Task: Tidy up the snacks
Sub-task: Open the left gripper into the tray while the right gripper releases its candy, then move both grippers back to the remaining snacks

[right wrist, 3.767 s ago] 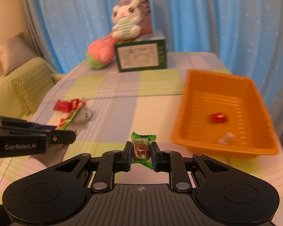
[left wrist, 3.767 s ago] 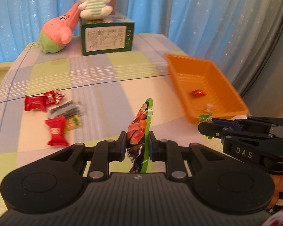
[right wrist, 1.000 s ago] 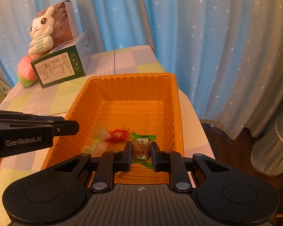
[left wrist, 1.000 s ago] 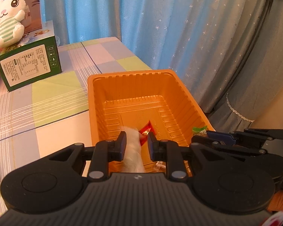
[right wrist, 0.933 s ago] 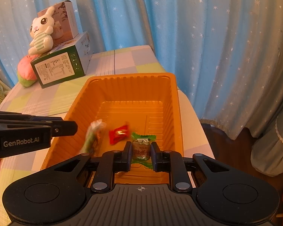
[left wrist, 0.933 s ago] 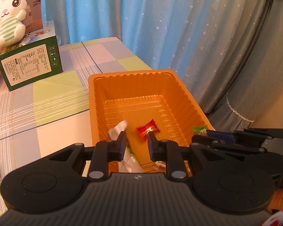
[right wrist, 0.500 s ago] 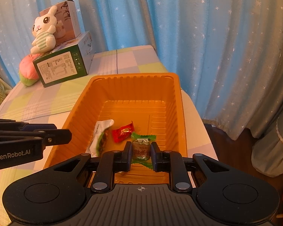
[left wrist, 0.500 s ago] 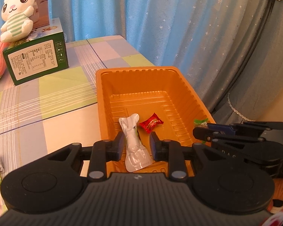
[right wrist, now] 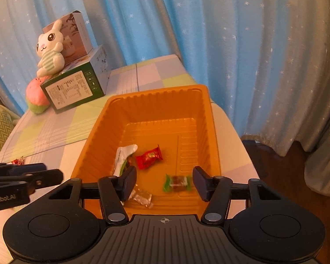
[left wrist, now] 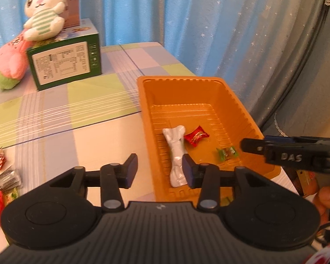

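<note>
A: How do the jaws of the left gripper (left wrist: 157, 167) stand?

B: Spread wide, holding nothing. They hang over the near-left corner of the orange tray (left wrist: 143, 101); the silver snack pouch (left wrist: 176, 156) lies on the tray floor just beside the right jaw, though whether they touch I cannot tell.

A: And the right gripper (right wrist: 164, 181)?

B: Also spread wide and empty. The green-wrapped candy (right wrist: 177, 183) lies on the tray floor between its jaws, clear of both.

A: What else is in the tray?

B: A red candy (right wrist: 149, 156) at about 12 o'clock from the green one, and a clear wrapper (right wrist: 142, 197) near the left jaw of the right gripper.

A: Anything on the counter (left wrist: 77, 114)?

B: Red and dark snack packets (left wrist: 2, 176) at 9 o'clock, well apart from the tray. A green box (left wrist: 65, 62) with a plush rabbit (left wrist: 45, 11) on top sits at 11 o'clock.
</note>
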The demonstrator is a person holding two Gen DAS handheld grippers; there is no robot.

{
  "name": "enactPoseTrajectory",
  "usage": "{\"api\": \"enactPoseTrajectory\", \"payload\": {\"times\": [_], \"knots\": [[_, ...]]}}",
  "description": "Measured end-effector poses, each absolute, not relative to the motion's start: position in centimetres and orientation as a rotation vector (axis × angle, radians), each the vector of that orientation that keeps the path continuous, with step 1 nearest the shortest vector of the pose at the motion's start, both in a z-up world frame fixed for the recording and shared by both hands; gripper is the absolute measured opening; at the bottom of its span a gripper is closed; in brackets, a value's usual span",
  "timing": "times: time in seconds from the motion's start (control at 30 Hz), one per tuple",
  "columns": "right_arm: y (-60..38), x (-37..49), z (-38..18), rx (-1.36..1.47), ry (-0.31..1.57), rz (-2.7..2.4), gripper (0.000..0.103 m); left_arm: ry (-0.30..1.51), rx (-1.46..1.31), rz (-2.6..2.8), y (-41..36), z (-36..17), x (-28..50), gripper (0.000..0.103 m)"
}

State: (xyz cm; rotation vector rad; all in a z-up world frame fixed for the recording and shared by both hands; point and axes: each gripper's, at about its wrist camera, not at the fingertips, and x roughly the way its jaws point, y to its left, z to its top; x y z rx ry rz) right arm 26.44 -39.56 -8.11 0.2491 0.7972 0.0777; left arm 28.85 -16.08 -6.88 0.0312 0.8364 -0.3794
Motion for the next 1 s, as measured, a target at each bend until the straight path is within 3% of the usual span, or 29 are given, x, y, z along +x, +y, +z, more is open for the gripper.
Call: {"api": "enactPoseTrajectory", "payload": {"times": [0.23,0.7,1.0], "knots": [[-39.3,23.4,-6.5,0.273,0.793,0.065,0.057,0.824,0.005,-0.354,-14.1,-5.5,26.2,0.048],[-34.7,16.3,-1.8,0.274,0.755,0.119,0.057,0.752,0.004,-0.284,-10.1,-1.0,18.6,0.069],[-30.7,13.3,-0.6,0.243,0.752,0.187,0.057,0.74,-0.023,-0.221,-6.5,0.3,15.2,0.076]]}}
